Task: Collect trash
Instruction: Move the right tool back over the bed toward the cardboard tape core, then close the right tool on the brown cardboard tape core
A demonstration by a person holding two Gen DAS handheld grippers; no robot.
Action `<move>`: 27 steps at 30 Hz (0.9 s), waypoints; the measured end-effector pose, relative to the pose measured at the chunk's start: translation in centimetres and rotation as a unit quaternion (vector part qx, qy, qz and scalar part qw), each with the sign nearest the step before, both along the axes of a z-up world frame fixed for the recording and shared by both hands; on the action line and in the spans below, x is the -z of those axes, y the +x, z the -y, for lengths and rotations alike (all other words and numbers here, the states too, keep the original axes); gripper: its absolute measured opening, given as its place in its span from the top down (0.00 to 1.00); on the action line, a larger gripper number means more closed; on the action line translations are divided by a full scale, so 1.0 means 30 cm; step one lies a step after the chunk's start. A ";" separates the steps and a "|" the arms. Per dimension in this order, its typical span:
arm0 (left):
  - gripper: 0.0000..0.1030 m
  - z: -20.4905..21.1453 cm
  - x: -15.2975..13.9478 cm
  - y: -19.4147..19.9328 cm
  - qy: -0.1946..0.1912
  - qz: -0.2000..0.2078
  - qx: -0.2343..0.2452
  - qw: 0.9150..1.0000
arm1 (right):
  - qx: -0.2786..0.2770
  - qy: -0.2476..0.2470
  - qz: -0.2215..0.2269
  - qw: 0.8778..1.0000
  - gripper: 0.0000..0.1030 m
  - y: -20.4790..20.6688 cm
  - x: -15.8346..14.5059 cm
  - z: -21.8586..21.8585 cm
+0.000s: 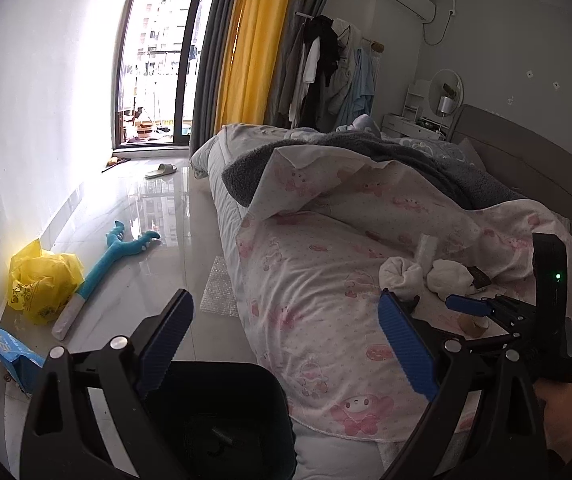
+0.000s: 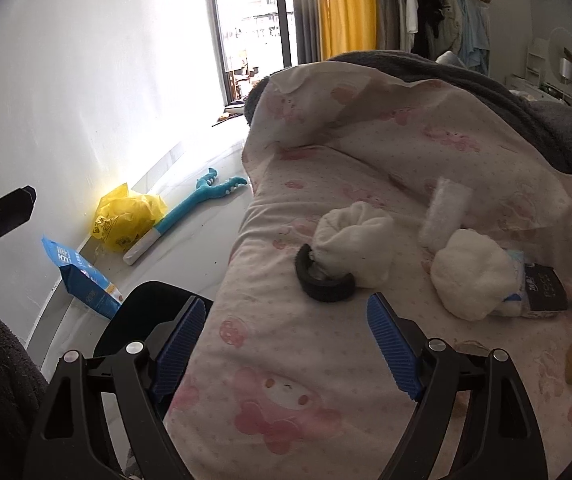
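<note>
Your right claw [image 2: 286,344] hangs wide and empty just short of the crumpled white wads [image 2: 352,236] on the bed [image 2: 286,400], ready to straddle one, while your left claw [image 1: 286,344] waits equally spread, holding nothing.

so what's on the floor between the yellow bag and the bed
The teal plush toy lies on the floor between the yellow bag and the bed, seen in both wrist views.
</note>
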State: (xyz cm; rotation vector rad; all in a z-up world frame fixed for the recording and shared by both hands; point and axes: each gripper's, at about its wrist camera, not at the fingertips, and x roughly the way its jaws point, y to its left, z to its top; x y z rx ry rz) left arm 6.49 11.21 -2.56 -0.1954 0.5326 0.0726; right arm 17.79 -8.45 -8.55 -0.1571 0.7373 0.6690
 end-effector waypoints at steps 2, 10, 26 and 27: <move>0.07 0.025 0.006 0.017 -0.003 -0.002 0.008 1.000 | 0.008 0.001 -0.002 1.000 0.18 0.011 0.007 0.032; 0.08 0.113 0.037 0.099 0.001 -0.015 0.039 0.999 | 0.030 0.003 0.005 1.000 0.18 0.038 0.024 0.152; 0.12 0.201 0.187 0.272 -0.007 -0.058 0.094 0.994 | 0.045 0.018 -0.024 0.999 0.18 0.102 0.085 0.326; 0.14 0.207 0.192 0.277 -0.007 -0.059 0.096 0.994 | 0.041 0.019 -0.025 0.999 0.18 0.101 0.090 0.330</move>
